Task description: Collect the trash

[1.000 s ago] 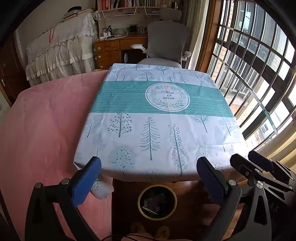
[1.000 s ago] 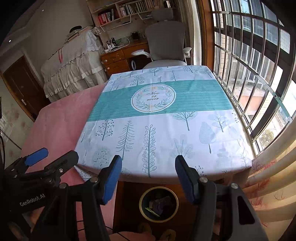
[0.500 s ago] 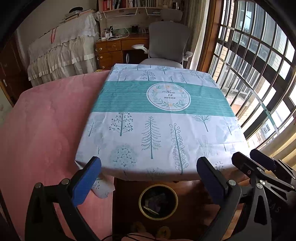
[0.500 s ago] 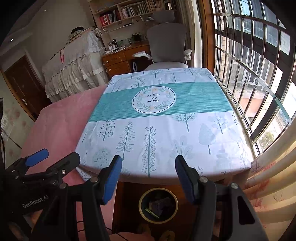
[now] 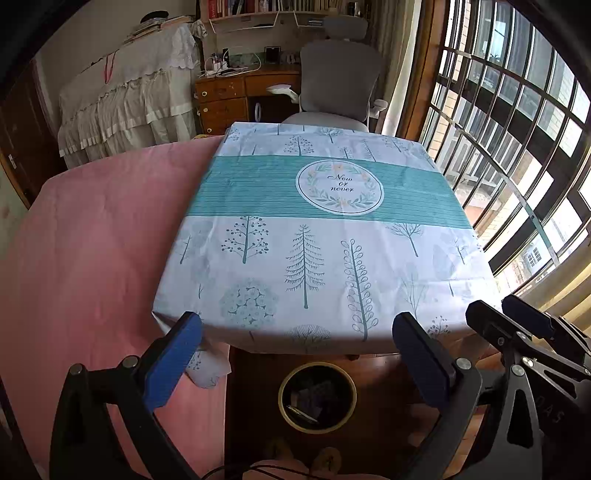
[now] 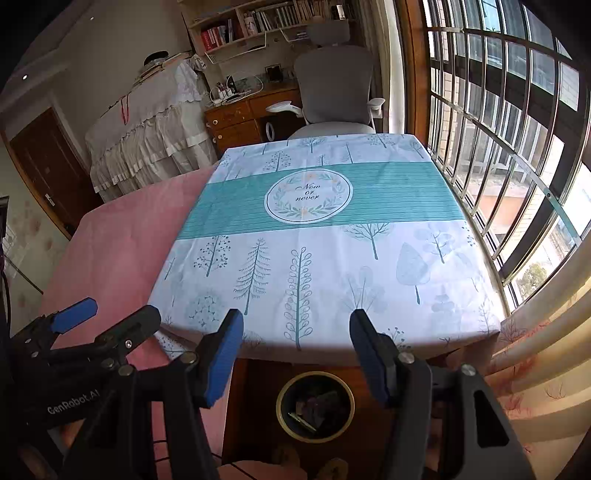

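A bedroom with barred windows [image 5: 517, 122] along the right side holds a desk [image 5: 325, 236] draped in a white cloth printed with trees and a teal band bearing a round "Now or never" emblem [image 5: 340, 187]. To its left lies a bed under a pink cover [image 5: 92, 251]. Behind the cloth-covered desk stand a grey office chair [image 5: 340, 81], a wooden chest of drawers [image 5: 221, 101] and a bookshelf [image 6: 258, 22].

The left hand-held gripper [image 5: 295, 358] hovers over the near edge of the desk with its blue pads wide apart, nothing between them and nothing touched. The right hand-held gripper [image 6: 295, 354] hangs the same way, jaws spread wide and empty; in the left wrist view it shows at the lower right, beside the left one.

On the wooden floor just under the near edge of the desk stands a round trash bin [image 5: 317, 397] with a yellow rim. Inside it lie dark crumpled pieces of trash [image 6: 317, 404] and a thin greenish item; what they are cannot be told. The bin sits below and between the pads in both views.
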`<state>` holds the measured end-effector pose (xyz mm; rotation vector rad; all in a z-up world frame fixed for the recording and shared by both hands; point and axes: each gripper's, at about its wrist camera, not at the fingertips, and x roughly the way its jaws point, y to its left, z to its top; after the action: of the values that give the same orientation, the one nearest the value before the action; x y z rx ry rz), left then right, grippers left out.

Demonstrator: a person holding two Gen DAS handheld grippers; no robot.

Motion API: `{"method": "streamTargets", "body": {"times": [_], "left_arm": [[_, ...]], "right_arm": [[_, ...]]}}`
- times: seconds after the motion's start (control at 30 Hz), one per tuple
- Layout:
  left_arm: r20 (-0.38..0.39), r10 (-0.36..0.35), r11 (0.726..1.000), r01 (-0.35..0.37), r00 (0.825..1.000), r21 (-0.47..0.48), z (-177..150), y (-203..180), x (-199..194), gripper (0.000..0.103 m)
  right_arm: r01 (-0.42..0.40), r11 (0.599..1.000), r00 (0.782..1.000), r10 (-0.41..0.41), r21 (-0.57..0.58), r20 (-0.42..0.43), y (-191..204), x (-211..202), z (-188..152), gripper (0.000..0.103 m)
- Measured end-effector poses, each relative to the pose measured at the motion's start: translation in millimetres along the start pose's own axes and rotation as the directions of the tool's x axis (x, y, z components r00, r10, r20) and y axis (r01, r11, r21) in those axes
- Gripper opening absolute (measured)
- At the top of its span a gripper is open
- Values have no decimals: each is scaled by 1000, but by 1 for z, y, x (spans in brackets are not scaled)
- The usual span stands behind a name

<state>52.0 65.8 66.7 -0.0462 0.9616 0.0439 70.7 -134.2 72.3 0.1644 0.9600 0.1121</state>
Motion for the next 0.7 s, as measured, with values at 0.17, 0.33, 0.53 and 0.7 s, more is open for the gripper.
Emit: {"method": "streamTargets", "body": {"times": [0.17, 0.33, 0.53, 0.7], "left_arm": [[-4, 5, 1000, -5, 1000, 3, -1, -1, 0, 102], [-10, 1, 1000, -1, 1000, 1, -2, -2, 1, 102], [-15, -1, 1000, 1, 1000, 4, -5, -4, 1, 102], [-27, -5, 1000, 5, 1000, 4, -5, -5, 4, 102]], "right_arm": [[0, 1000, 1000, 0, 0, -2, 0, -1, -2, 60], [0, 1000, 1000, 0, -1, -4, -1, -1, -3, 60], [-3, 1000, 1000, 3, 2, -9, -5, -1, -10, 60], [-2, 1000, 1000, 2, 4, -20, -11, 1, -17, 60]]}}
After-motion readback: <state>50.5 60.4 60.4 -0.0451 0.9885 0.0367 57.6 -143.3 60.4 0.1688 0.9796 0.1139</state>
